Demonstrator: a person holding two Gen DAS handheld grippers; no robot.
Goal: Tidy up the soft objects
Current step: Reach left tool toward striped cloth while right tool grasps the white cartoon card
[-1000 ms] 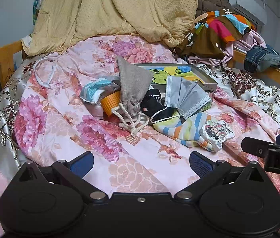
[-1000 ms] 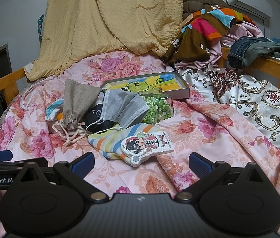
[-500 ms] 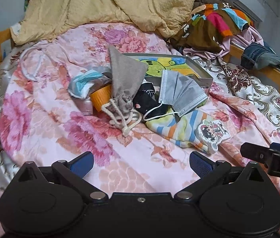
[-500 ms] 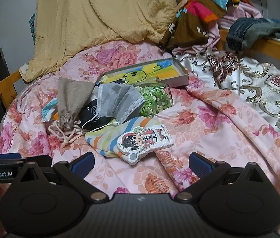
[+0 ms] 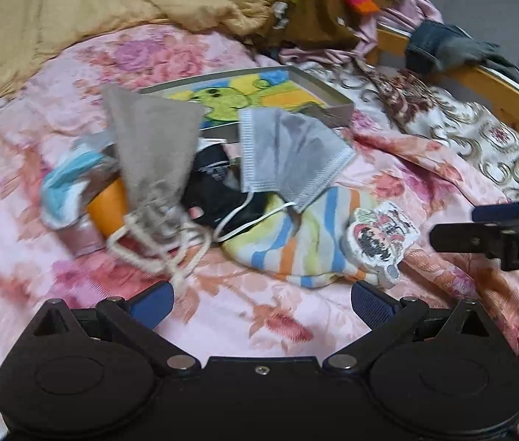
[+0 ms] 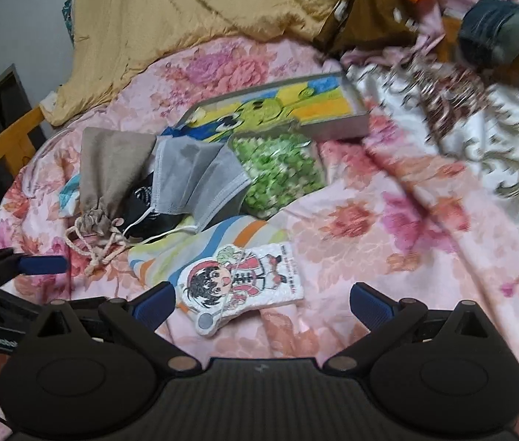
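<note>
A pile of soft things lies on the floral bedspread (image 5: 244, 316). A grey drawstring pouch (image 5: 152, 147) (image 6: 112, 169) leans beside a grey face mask (image 5: 288, 154) (image 6: 196, 180), which covers a black cloth (image 5: 219, 191). A striped cloth (image 5: 296, 242) (image 6: 193, 246) lies in front, with a flat cartoon-figure pad (image 5: 380, 235) (image 6: 241, 279) on its edge. My left gripper (image 5: 259, 301) is open just short of the striped cloth and pouch cords. My right gripper (image 6: 259, 301) is open, and the cartoon pad lies near its left finger.
A shallow box with a green cartoon picture (image 5: 244, 95) (image 6: 277, 110) sits behind the pile, with a bag of green pieces (image 6: 277, 172) beside it. An orange cup (image 5: 108, 209) and a blue-white packet (image 5: 71, 180) lie left. Heaped blankets and clothes fill the back; wooden bed rails (image 5: 480, 77) flank.
Both grippers have moved forward and down toward the pile, so the objects now look larger and nearer. Both stay open, and nothing on the bed has shifted.
</note>
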